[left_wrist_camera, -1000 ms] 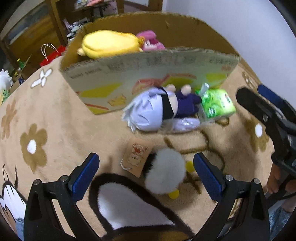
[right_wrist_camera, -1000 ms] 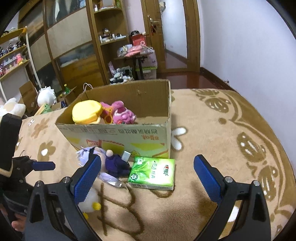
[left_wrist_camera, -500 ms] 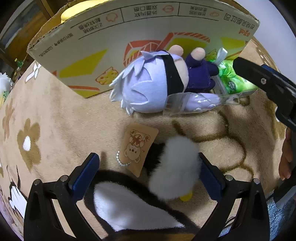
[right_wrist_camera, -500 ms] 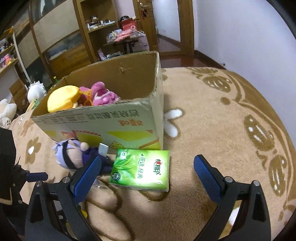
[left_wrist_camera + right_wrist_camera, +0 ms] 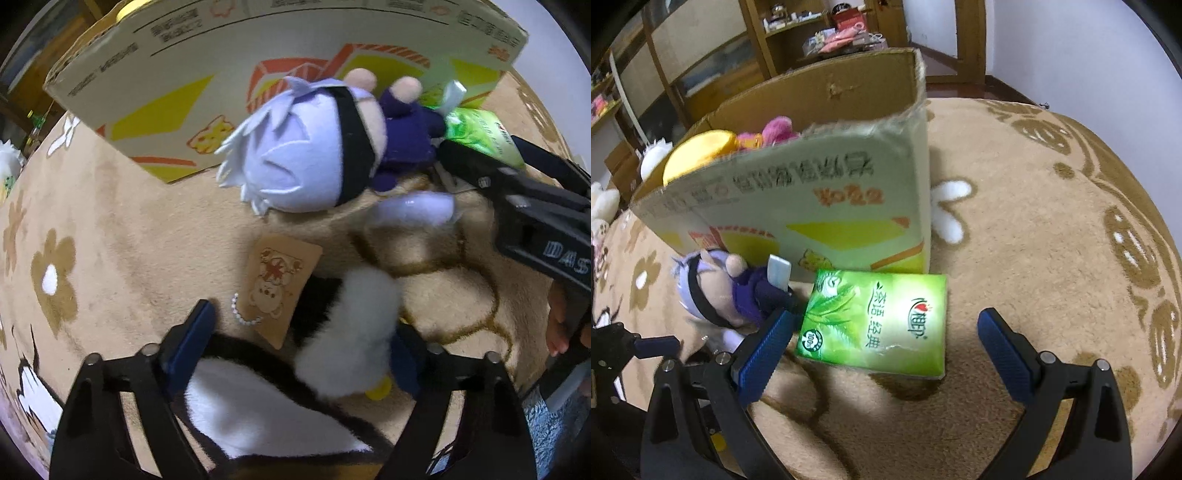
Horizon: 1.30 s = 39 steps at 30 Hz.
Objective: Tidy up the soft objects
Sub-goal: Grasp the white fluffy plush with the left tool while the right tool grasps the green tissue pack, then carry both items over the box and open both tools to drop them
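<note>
A small black-and-white plush [image 5: 347, 332] with yellow feet and a brown paper tag [image 5: 277, 288] lies on the rug between my left gripper's [image 5: 306, 350] open fingers. A white-haired doll in purple [image 5: 314, 155] [image 5: 720, 291] lies against the cardboard box [image 5: 221, 74] [image 5: 820, 199]. A green tissue pack [image 5: 879, 321] [image 5: 480, 133] lies flat in front of the box. My right gripper [image 5: 886, 354] is open, its fingers straddling the near end of the pack, and it shows at the right of the left wrist view [image 5: 524, 206].
A yellow plush [image 5: 698, 158] and a pink plush [image 5: 775, 129] lie inside the box. The beige flower-pattern rug [image 5: 1034, 221] spreads around. Wooden shelves [image 5: 798, 33] and white plush toys [image 5: 602, 199] stand at the far left.
Both grippers have moved forward and down. The small plush now sits between the left fingers, and the tissue pack between the right fingers. Both stay open.
</note>
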### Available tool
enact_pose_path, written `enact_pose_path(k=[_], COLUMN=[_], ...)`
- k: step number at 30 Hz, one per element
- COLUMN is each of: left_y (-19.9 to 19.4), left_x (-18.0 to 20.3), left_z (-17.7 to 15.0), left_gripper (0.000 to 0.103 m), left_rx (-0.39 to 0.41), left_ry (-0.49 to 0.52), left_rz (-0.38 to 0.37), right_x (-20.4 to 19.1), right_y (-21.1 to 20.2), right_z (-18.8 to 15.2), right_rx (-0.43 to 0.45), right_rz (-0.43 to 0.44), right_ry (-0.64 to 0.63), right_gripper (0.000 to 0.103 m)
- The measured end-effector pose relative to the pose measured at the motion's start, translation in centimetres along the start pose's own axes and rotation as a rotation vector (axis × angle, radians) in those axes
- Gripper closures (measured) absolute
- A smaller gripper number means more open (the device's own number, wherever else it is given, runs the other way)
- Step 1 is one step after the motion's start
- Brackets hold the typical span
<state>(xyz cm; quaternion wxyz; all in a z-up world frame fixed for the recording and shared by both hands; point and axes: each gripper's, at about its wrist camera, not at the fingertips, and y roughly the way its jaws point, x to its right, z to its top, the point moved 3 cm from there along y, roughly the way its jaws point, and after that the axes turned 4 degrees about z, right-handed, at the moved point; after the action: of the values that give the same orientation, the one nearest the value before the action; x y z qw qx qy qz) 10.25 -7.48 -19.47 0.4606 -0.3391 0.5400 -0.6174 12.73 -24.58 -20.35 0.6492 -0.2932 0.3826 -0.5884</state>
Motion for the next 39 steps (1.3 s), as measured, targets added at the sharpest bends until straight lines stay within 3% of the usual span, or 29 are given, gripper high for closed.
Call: enact_pose_path(k=[1,4,7,11,18,22,27,34,39], left_y=[-0.2,-0.5,-0.6,-1.1,-2.7,-4.0,-5.5,-8.7,-11.3], left_x=[0.3,1.0,1.2,1.2,-0.6,-0.9,-1.5,-3.4,-4.2], left_z=[0.0,0.0,0.1,0.5,0.1,-1.1,-1.8,-2.3,-2.4], left_gripper=[0.04,0.058,0.062,0.063,0.067,0.069,0.069,0.069,0.069], left_rx=[0.008,0.021,0.034,0.042,0.073,0.12,0.175,0.299,0.439], left_ry=[0.014,0.043,0.059,0.047,0.007,0.013,0.011,-0.048,-0.094], left_rz=[-0.022,-0.046,-0.039,-0.036,-0.026,-0.04,-0.001,0.036,0.078], right_x=[0.0,0.1,0.1,0.4,0.9,0.8,0.6,0.0,-0.8], right_y=[0.2,0.4,0.4,0.4,-0.8,-2.4,-4.8,-8.2,-10.5], right_z=[-0.1,-0.3,-0.4,-0.6,-0.6,-0.6,-0.5,-0.2,0.3], right_rx=[-0.006,-0.013,-0.026,-0.035,-0.019,0.025,0.093,0.192,0.289], right_rz=[-0.008,-0.006,0.002,-0.027,-0.012,-0.002,0.013,0.037,0.056], right_ry=[-0.006,0.003,0.006,-0.008,0.019,0.03,0.04,0.04,0.007], right_gripper=[0.0,0.0,0.01,0.024,0.024,0.024,0.024,0.024,0.025])
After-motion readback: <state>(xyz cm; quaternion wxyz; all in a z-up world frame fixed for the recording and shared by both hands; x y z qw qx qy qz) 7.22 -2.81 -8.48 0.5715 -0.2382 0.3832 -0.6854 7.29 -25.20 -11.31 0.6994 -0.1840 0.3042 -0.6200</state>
